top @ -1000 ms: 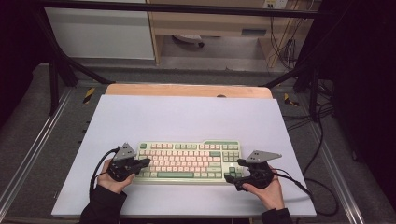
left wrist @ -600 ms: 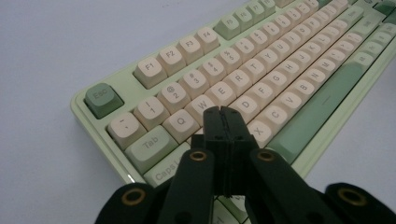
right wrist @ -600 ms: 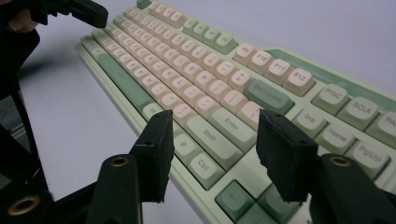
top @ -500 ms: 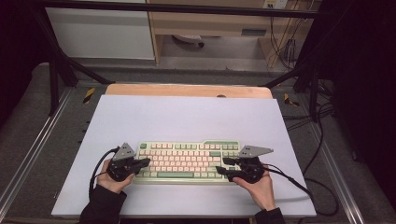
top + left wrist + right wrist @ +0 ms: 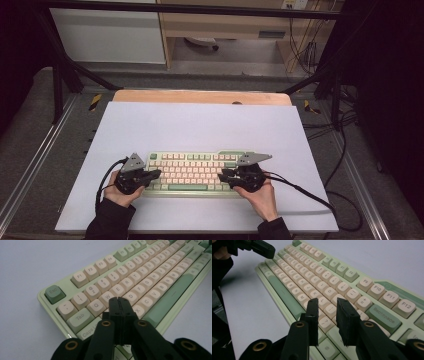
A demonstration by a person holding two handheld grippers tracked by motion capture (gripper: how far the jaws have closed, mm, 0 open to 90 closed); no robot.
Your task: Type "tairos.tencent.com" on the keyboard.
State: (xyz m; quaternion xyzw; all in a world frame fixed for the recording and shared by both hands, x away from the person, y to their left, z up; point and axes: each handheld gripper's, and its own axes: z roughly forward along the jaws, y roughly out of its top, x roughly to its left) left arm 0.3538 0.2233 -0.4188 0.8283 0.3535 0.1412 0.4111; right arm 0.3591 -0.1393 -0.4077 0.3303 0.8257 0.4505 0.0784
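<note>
A pale green keyboard [image 5: 192, 167] with cream keys lies on the white mat [image 5: 200, 125], near its front edge. My left gripper [image 5: 157, 173] is shut and empty, pointing right over the keyboard's left end. In the left gripper view the joined tips [image 5: 118, 300] hover above the letter keys near the Caps Lock row of the keyboard [image 5: 150, 272]. My right gripper [image 5: 223, 176] points left over the right part. Its jaws have just been closing and stand open with a narrow gap [image 5: 328, 301] and nothing between them, above the punctuation keys of the keyboard [image 5: 317, 272]. The left gripper [image 5: 259, 247] shows far off.
A wooden board [image 5: 200, 96] borders the mat's far edge. Metal frame rails [image 5: 47, 150] run along both sides. Cables [image 5: 320, 195] trail off to the right. A cabinet and a desk [image 5: 225, 25] stand beyond the table.
My right hand has moved left, from beside the keyboard's right end to above its right part. The left hand has stayed put.
</note>
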